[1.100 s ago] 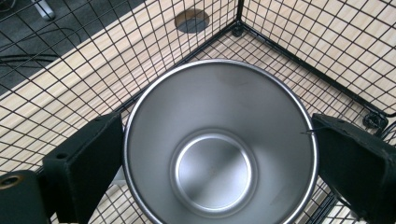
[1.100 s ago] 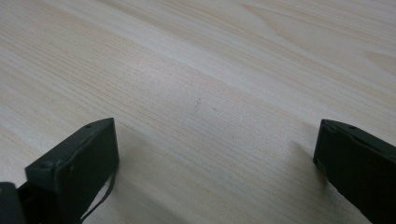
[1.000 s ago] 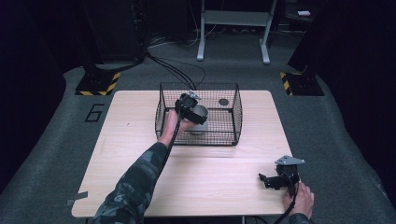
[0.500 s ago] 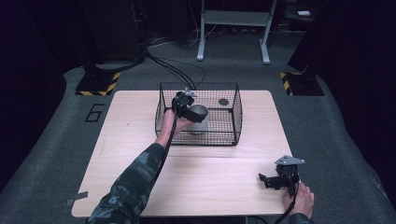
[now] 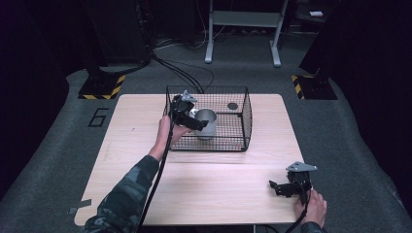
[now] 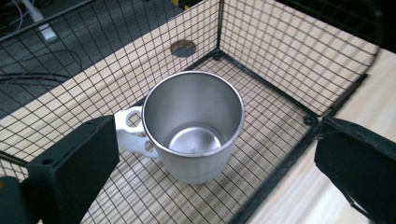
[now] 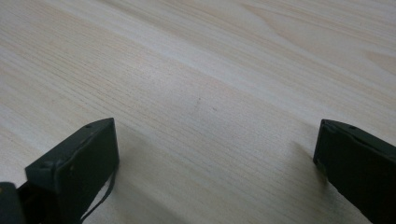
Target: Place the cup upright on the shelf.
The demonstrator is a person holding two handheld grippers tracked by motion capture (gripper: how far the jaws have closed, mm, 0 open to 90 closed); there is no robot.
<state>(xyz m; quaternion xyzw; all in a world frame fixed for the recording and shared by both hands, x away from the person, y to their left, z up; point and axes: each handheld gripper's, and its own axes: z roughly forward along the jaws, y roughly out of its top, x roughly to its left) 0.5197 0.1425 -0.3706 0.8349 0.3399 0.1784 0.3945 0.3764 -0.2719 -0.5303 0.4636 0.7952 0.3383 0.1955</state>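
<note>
In the high view we are holding the left gripper (image 5: pixel 194 124) over the left wall of the wire basket (image 5: pixel 243 104), in the middle of the frame, and its jaws are standing wide apart with nothing between them. The steel mug (image 5: pixel 207 123) is standing upright on the basket floor, in the left half, just to the right of this gripper. In the left gripper view the mug (image 6: pixel 194 126) is sitting in the centre of the frame, between the two black jaws but farther off, not touching them; its white handle (image 6: pixel 133 133) is pointing to the left of the frame. A dark round disc (image 6: pixel 183 47) is lying near the upper corner of the basket. We are resting the right gripper (image 5: pixel 278 187) on the table (image 5: pixel 131 145) in the lower right of the high view, well apart from the basket. In the right gripper view its jaws are also spread, with bare wood between them.
</note>
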